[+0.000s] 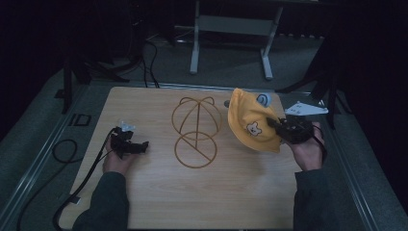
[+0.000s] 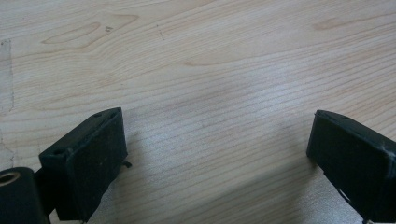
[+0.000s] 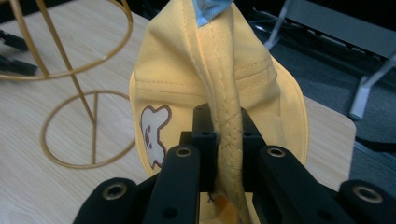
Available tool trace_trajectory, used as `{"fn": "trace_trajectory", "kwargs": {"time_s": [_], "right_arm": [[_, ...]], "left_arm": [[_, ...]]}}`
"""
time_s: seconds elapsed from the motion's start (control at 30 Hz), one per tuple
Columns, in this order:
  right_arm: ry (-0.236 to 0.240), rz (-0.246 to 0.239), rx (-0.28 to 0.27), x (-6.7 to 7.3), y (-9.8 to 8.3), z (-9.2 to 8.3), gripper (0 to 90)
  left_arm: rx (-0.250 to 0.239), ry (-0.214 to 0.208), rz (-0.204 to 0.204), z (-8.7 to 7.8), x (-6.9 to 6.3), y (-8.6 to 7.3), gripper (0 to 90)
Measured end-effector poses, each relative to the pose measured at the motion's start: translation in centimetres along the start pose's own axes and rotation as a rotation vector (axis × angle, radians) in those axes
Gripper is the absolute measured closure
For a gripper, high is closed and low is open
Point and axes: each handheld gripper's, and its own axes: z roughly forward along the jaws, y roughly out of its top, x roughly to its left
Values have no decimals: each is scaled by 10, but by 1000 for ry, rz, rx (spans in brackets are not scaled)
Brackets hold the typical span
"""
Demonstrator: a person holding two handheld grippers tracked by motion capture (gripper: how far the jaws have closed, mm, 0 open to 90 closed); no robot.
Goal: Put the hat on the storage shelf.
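Two tongs were at work: the left tongs (image 1: 143, 146) rested open and empty on the tabletop (image 1: 159, 192), the gold wire stand (image 1: 196, 131) stood mid-table, and the right tongs (image 1: 272, 123) pinched the yellow cap (image 1: 250, 126) aloft beside it; carrying looked underway, with draping over the dome next

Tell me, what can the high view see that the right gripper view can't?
The high view alone takes in the left gripper, resting on the wooden table with its jaws apart, plus both of the person's forearms. The right gripper view alone gives a close look at the folded seam of the yellow cap pinched flat between its black jaws. Both show the cap with its little bear patch, held by the right gripper, and the gold wire stand.
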Motion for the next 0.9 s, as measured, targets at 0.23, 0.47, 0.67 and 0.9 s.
{"fn": "trace_trajectory", "kwargs": {"time_s": [0.23, 0.47, 0.67, 0.9], "right_arm": [[73, 40, -38, -5, 2, -5, 834], [95, 45, -56, -6, 4, -8, 834], [102, 24, -60, -5, 8, -11, 835], [116, 18, -83, -5, 14, -15, 835]], "left_arm": [[-1, 0, 0, 0, 0, 0, 49], [0, -1, 0, 0, 0, 0, 49], [-1, -1, 0, 0, 0, 0, 49], [0, -2, 1, 0, 0, 0, 49]]}}
